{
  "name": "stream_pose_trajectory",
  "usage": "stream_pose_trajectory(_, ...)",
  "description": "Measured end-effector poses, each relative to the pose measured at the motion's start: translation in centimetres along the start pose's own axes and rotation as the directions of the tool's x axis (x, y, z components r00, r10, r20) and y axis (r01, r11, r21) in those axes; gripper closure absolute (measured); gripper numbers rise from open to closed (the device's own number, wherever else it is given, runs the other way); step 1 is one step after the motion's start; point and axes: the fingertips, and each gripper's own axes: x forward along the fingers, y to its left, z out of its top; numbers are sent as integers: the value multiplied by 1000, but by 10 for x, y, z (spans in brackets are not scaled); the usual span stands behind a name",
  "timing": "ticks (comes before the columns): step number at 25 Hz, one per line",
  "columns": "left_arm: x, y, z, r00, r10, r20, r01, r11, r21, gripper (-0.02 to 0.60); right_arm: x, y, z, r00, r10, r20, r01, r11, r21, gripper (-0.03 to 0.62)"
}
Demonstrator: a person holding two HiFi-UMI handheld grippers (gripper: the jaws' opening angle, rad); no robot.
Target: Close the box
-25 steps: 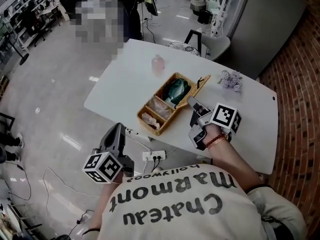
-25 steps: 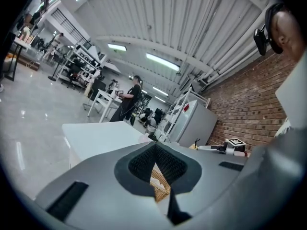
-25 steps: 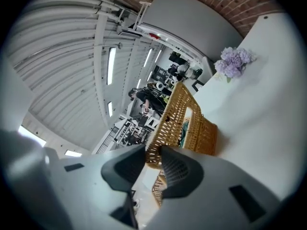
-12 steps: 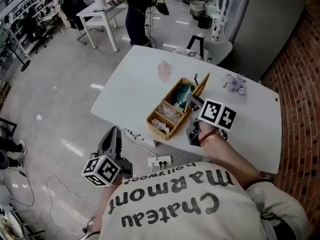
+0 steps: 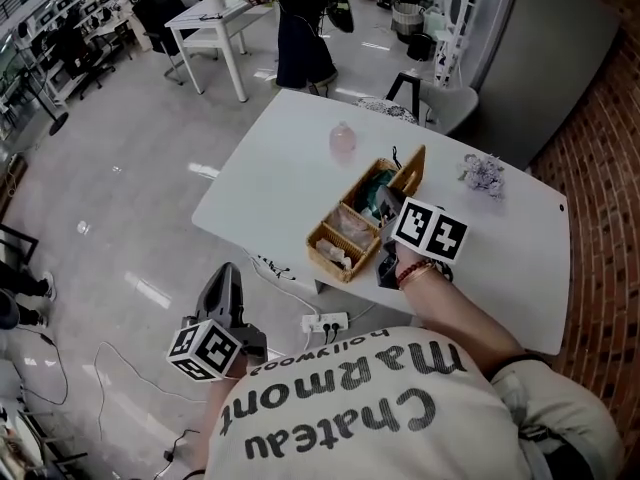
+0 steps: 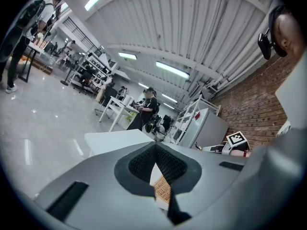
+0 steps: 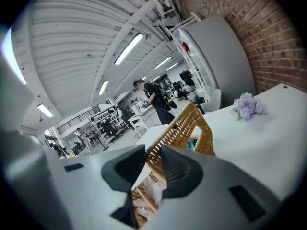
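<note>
A wicker box [image 5: 345,233] with several compartments sits on the white table [image 5: 280,183], and its hinged lid [image 5: 408,173] stands up at the far end. My right gripper [image 5: 386,206] is at the box's right side by the lid. In the right gripper view the lid [image 7: 180,126] rises just past the right gripper [image 7: 152,164]; the jaws are opening, the lid's lower edge shows in the gap, and the pads do not press it. My left gripper [image 5: 224,276] hangs off the table at the lower left, its tips together on nothing, with the box [image 6: 162,190] seen beyond them.
A pink bottle [image 5: 343,139] stands behind the box. Purple flowers [image 5: 484,173] lie at the table's far right. A power strip [image 5: 325,321] and cables lie on the floor under the near edge. A person stands at another table [image 5: 215,18] further back.
My right gripper has moved in from the box's right side towards the lid, which now stands more upright. The left gripper has hardly moved.
</note>
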Motion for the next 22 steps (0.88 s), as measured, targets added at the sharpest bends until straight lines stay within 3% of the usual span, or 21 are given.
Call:
stream_pose_trajectory(10, -16, 20, 6, 998, 43, 35, -42, 999, -11, 580, 10, 6, -6, 1000, -25, -4, 25, 997, -66, 485)
stream_pose_trajectory(17, -19, 27, 11, 997, 55, 47, -54, 998, -16, 580, 20, 15, -8, 999, -43, 2, 43, 973, -226, 487)
stream_pose_trajectory(22, -20, 32, 11, 997, 65, 49, -64, 998, -23, 580, 28, 17, -13, 999, -42, -16, 36, 970, -241, 484)
